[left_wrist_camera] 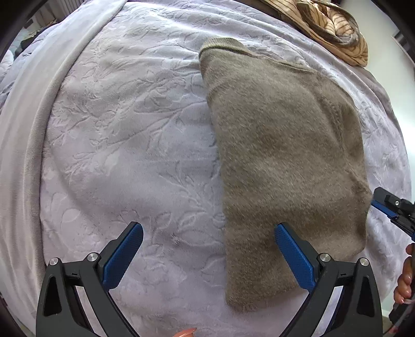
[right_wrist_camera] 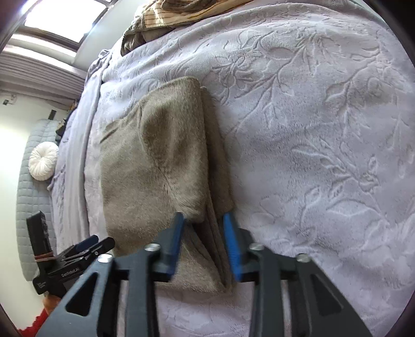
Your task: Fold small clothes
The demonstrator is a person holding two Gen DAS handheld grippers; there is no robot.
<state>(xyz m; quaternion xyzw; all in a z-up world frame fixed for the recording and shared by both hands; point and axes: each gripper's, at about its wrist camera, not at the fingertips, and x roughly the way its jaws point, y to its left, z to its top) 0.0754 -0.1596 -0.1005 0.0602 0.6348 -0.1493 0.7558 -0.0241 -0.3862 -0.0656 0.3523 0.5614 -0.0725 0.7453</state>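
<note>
A fuzzy taupe knit garment [left_wrist_camera: 282, 155] lies folded into a long strip on the lilac embossed blanket [left_wrist_camera: 124, 134]. My left gripper [left_wrist_camera: 208, 230] is open above the blanket, its right finger [left_wrist_camera: 293, 254] over the garment's near edge. In the right wrist view the garment [right_wrist_camera: 160, 160] shows stacked folded layers along its right edge. My right gripper [right_wrist_camera: 203, 220] is partly open, and its blue fingers straddle those layers at the near corner; the pads do not press the cloth. The right gripper also shows at the left wrist view's right edge [left_wrist_camera: 389, 207].
A tan striped garment [left_wrist_camera: 334, 28] is heaped at the far edge of the bed, also in the right wrist view [right_wrist_camera: 168, 13]. A white round cushion [right_wrist_camera: 42, 160] lies on a grey quilted pad beside the bed. The left gripper [right_wrist_camera: 77, 251] shows at lower left.
</note>
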